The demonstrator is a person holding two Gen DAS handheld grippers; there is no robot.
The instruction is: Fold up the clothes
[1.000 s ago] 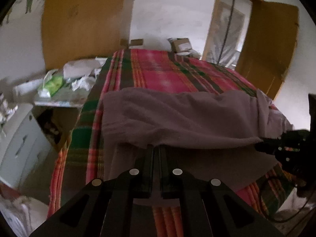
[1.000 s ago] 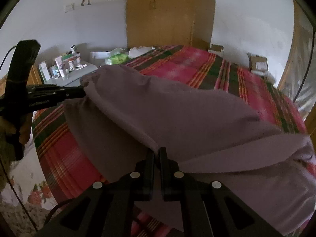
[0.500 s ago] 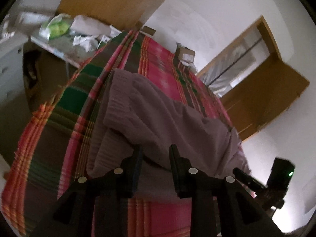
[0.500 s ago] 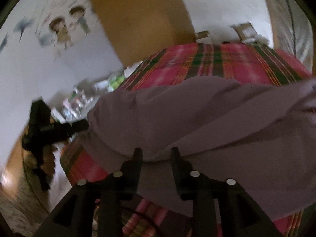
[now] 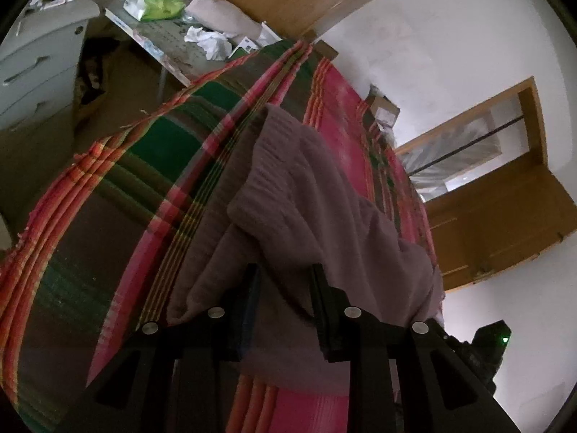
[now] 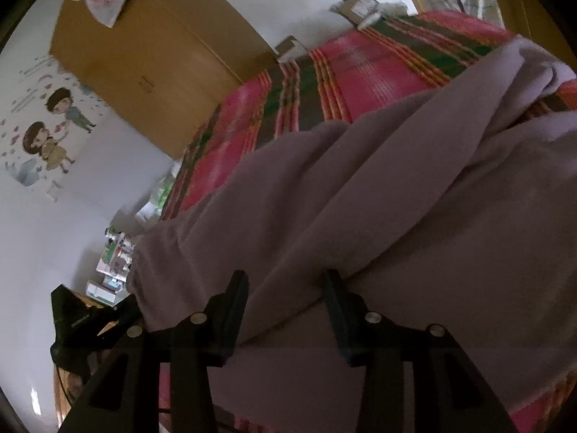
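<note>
Where both spread-fingered, empty grippers hover: mauve sweater (image 5: pixel 306 195) (image 6: pixel 360 195) folded on plaid bedspread (image 5: pixel 119 195), just ahead of fingertips.

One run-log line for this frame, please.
stage: fold laid | left gripper: jaws open | right gripper: jaws open | mauve sweater: folded over itself on plaid blanket

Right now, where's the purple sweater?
The purple sweater lies folded over on the plaid bedspread, directly ahead of both open grippers; in the left wrist view its ribbed hem points toward the cluttered side table.
</note>
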